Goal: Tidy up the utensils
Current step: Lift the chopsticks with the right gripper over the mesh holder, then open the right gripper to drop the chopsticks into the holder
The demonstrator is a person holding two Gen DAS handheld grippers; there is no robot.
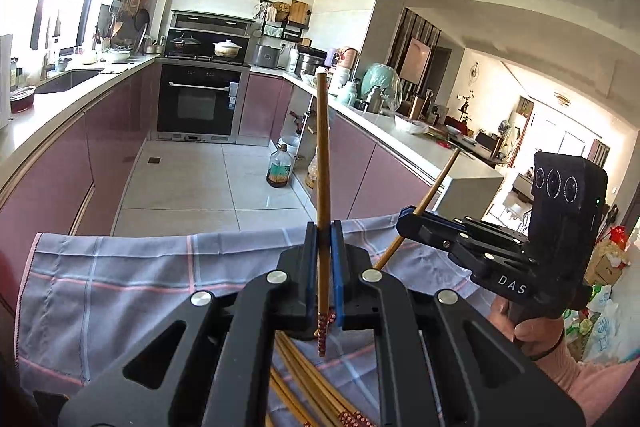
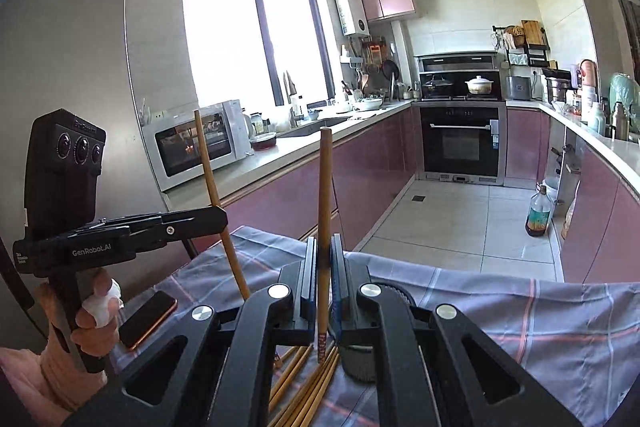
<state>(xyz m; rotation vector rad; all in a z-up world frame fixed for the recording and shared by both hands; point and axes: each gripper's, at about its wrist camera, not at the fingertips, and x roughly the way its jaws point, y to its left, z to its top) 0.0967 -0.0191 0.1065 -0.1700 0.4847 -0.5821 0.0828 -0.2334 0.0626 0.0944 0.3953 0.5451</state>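
Chopsticks (image 1: 304, 379) lie in a loose bundle on the plaid cloth (image 1: 120, 287) over the desk, right under both tools. Left tool (image 1: 324, 259) is clamped on one chopstick (image 1: 323, 155), standing nearly upright with its patterned end hanging below the fingers. Right tool (image 2: 323, 279) pinches another chopstick (image 2: 325, 187) the same way. A phone (image 2: 148, 319) sits on the cloth beside the left hand (image 2: 96, 323). Further back, pink cabinets (image 1: 52, 163) and the oven (image 1: 200, 103).

Bright daylight blows out the window (image 2: 248, 35); fisheye bends the sharp edges.
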